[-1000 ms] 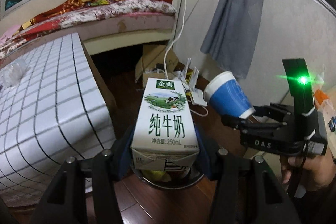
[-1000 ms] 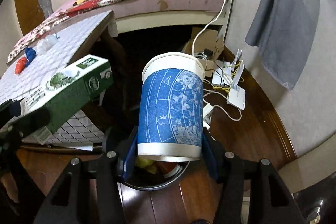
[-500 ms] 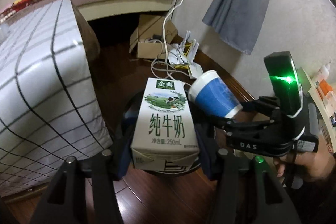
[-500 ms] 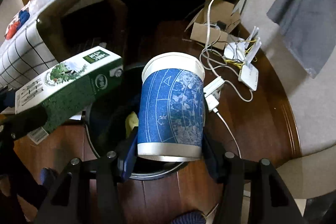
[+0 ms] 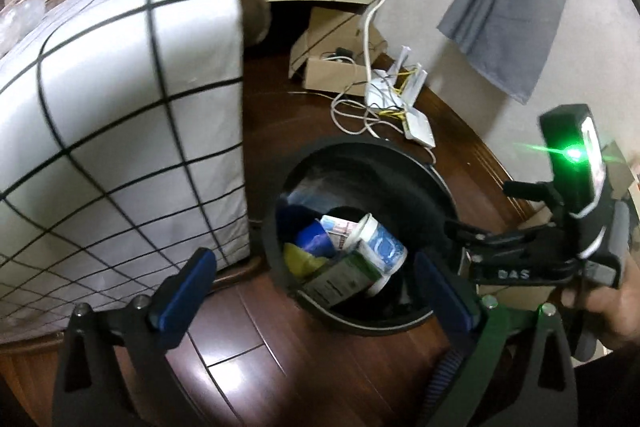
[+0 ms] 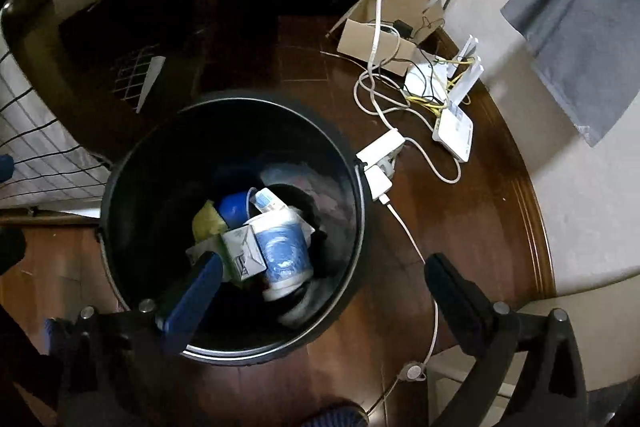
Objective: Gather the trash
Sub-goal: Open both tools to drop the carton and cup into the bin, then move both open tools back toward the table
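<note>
**Both grippers empty over bin, trash inside**

We see the left gripper (image 5: 316, 283) w/ blue-padded fingers spread wide apart, nothing btwn them. Right gripper (image 6: 320, 281) likewise spread, nothing held; in the left wrist view its black body w/ green light sits at the right, over the bin's rim.

The round black plastic trash bin (image 6: 360, 187) stands on dark wood floor, just beside the white grid-pattern tablecloth (image 5: 120, 131). Inside the bin: green-and-white milk carton (image 6: 240, 251) lying tilted, touching the blue-and-white paper cup (image 6: 282, 251), which lies on its side next to it. Yellow scrap (image 6: 206, 223) and other blue item under them; can't tell what.

White router (image 6: 454, 131) + tangled white cables and brown cardboard box (image 6: 380, 43) on floor near the wall, apart from bin.
</note>
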The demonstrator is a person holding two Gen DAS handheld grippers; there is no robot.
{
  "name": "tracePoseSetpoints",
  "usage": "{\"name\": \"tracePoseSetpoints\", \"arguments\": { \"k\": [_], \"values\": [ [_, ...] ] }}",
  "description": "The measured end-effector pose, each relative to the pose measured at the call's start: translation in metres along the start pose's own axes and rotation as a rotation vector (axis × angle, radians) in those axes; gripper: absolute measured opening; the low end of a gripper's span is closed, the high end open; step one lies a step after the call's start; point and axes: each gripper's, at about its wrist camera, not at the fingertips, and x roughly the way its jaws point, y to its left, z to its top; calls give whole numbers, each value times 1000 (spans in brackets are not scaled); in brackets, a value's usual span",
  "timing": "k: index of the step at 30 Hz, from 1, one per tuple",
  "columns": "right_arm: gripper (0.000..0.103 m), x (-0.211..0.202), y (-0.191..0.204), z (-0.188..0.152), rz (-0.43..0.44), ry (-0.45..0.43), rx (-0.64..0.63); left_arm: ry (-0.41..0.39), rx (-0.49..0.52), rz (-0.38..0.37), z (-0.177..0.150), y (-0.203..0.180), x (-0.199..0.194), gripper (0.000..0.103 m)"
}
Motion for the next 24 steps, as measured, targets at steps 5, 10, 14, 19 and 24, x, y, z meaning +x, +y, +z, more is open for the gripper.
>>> {"name": "tracePoseSetpoints", "arguments": {
  "k": [5, 10, 14, 19, 24],
  "values": [
    [102, -10, 10, -2, 1, -16, -19, -15, -3, 19, -1, 5, -6, 100],
    [102, -21, 18, 0, 14, -43, -33, -28, -2, 30, 4, 6, -8, 100],
    [102, -33, 26, 4, 24, -72, -48, -38, 6, 36, 4, 7, -15, 100],
    [102, -52, 32, 5, 37, -111, -46, -55, 6, 56, 5, 10, -23, 100],
    [102, -70, 34, 8, 46, -155, -49, -75, 6, 68, 5, 13, -32, 100]
  ]
}}
